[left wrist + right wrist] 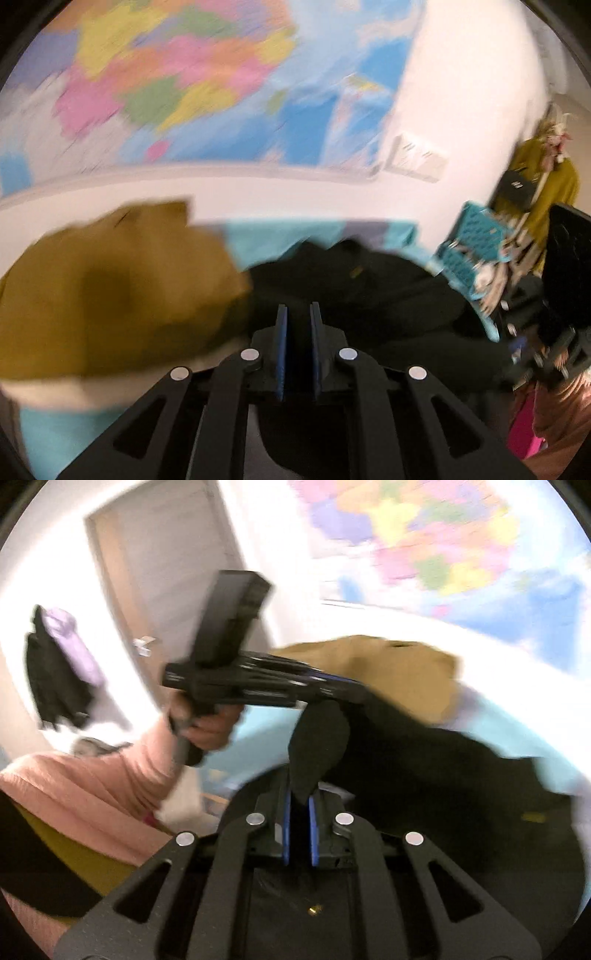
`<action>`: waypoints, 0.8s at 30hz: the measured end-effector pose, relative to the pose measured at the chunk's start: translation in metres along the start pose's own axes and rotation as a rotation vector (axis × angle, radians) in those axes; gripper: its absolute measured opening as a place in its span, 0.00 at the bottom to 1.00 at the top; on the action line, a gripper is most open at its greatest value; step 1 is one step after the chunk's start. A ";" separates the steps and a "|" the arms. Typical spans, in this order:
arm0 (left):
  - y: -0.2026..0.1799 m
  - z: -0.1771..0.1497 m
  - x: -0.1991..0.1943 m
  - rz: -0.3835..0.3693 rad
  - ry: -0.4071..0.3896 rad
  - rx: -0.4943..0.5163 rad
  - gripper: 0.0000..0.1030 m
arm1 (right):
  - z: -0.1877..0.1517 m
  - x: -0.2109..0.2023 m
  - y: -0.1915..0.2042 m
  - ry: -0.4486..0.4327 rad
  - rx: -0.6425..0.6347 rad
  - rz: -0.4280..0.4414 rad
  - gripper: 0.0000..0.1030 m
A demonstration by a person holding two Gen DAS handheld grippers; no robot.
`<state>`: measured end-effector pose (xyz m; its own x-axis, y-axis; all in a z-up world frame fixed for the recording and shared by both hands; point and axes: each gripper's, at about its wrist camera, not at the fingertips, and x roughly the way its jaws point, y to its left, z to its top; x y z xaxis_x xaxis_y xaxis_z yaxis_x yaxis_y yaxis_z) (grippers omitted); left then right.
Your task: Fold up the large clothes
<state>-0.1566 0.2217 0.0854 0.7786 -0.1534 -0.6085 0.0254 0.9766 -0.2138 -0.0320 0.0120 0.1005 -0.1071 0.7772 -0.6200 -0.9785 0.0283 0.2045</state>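
A large black garment (369, 295) hangs lifted above the turquoise bed sheet (280, 240). My left gripper (298, 314) has its blue pads nearly together with black cloth between them. My right gripper (300, 797) is shut on a fold of the same black garment (443, 775). In the right wrist view the left gripper (332, 686) shows from the side, held by a hand in a pink sleeve, with the black cloth hanging from its tip. Both views are blurred by motion.
A mustard-yellow garment (110, 295) lies on the sheet to the left, also in the right wrist view (388, 672). A turquoise basket (472, 251) stands at the right. A world map (184, 74) hangs on the white wall. A door (166, 572) is at the left.
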 end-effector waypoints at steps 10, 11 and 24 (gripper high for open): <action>-0.037 -0.011 0.120 0.036 0.159 0.053 0.17 | -0.072 -0.014 -0.117 0.236 0.221 -0.501 0.65; -0.036 -0.020 0.131 0.074 0.183 0.066 0.18 | -0.080 -0.012 -0.126 0.231 0.247 -0.500 0.74; -0.024 -0.051 0.155 0.148 0.236 0.088 0.32 | -0.178 -0.057 -0.119 -0.116 0.561 -0.300 0.84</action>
<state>-0.0689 0.1666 -0.0430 0.6109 -0.0291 -0.7911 -0.0151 0.9987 -0.0484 0.0588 -0.1475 -0.0233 0.2075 0.7466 -0.6320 -0.7186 0.5548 0.4194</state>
